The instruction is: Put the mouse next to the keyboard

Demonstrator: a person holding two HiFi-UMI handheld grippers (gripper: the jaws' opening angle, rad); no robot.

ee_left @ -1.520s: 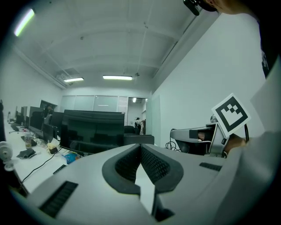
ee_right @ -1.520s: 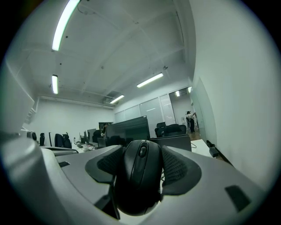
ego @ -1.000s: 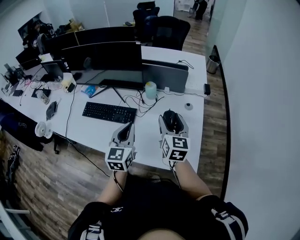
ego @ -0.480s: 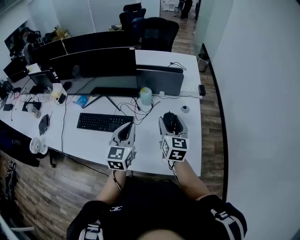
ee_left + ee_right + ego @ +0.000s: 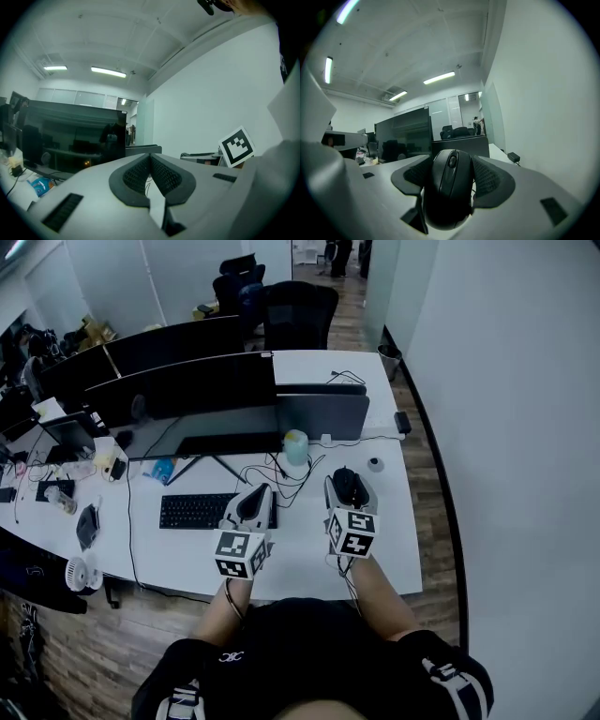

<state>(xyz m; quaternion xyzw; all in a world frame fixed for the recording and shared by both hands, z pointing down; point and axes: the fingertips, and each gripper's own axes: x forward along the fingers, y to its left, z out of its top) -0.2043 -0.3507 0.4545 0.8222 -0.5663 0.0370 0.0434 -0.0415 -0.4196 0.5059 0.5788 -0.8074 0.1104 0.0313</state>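
Observation:
A black mouse point(image 5: 449, 185) sits between the jaws of my right gripper point(image 5: 450, 176), whose pads press its sides; in the head view the mouse point(image 5: 347, 486) is held above the white desk point(image 5: 394, 549), right of centre. The black keyboard point(image 5: 201, 511) lies flat on the desk to the left. My left gripper point(image 5: 253, 505) hovers over the keyboard's right end, jaws shut with nothing between them point(image 5: 151, 174).
Dark monitors point(image 5: 178, 390) stand behind the keyboard with a grey divider panel point(image 5: 323, 413). A pale cup point(image 5: 296, 448), loose cables point(image 5: 281, 470) and a small round puck point(image 5: 375, 464) lie behind the grippers. Clutter covers the desk's left end.
The head view has shifted, so the desk and keyboard sit further right and lower in frame. Both grippers keep their places; the mouse stays in the right one.

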